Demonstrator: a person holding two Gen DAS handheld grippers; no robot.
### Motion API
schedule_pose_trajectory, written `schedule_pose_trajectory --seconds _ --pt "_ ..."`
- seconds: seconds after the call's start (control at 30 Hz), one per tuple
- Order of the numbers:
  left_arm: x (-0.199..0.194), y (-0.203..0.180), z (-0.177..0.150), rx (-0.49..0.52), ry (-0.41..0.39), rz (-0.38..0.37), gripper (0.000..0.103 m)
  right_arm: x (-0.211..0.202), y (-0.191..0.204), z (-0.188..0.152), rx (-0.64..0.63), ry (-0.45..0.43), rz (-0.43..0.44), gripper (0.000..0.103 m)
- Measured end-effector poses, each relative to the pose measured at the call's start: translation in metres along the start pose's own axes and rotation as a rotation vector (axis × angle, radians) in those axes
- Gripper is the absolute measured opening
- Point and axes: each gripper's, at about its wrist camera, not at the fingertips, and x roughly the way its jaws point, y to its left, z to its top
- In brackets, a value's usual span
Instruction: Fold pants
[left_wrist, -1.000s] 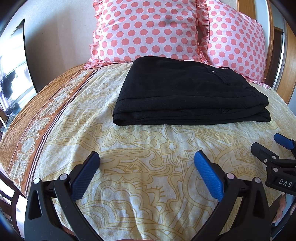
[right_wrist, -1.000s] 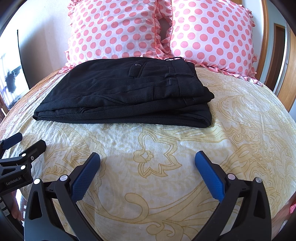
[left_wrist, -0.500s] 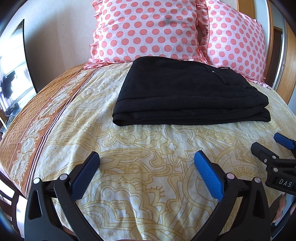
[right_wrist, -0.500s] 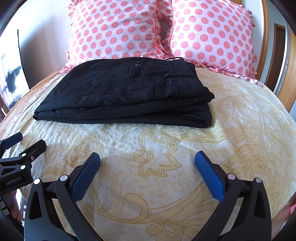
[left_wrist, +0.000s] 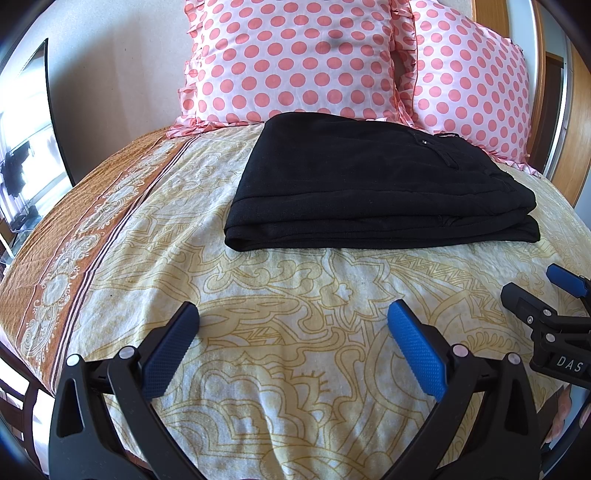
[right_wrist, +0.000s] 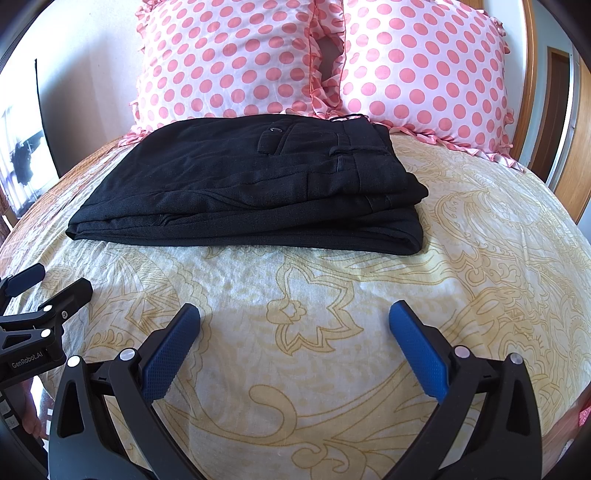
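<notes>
1. Black pants (left_wrist: 369, 192), folded into a flat, roughly rectangular stack of several layers. The cloth is matte and finely woven. The rounded fold edges face the cameras, and the stack lies on the bedspread near the head of the bed, its far edge touching the pillows.
2. Detail of the pants in the right wrist view (right_wrist: 258, 188): the waistband end lies to the right, with a belt loop and a flapped back pocket closed by a small button on the top layer.
3. Bedspread (left_wrist: 295, 295), a pale cream, slightly crinkled cotton-like sheet printed with mustard floral and paisley outlines. An orange-brown border band with white medallions runs along its left side.
4. Two pillows (left_wrist: 291, 62), glossy satin-like white cases with salmon-pink dots and ruffled edges, propped upright side by side behind the pants.
5. Left gripper (left_wrist: 291, 332), black plastic arms tipped with blue, stippled rubber pads. The jaws are spread wide and hold nothing; it hovers above bare bedspread, well short of the pants.
6. Right gripper (right_wrist: 293, 332), of the same build, also spread wide and empty, over the bedspread in front of the stack.
7. Each gripper appears at the edge of the other's view, placing them side by side.
</notes>
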Motion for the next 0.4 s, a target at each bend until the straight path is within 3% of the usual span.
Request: schedule_pose_trajectory --seconds 0.4 --pt "0.0001 -0.0001 0.0007 0.007 -0.001 -0.006 0.101 0.0001 0.0003 -0.0002 0.001 -0.001 -0.001 0.102"
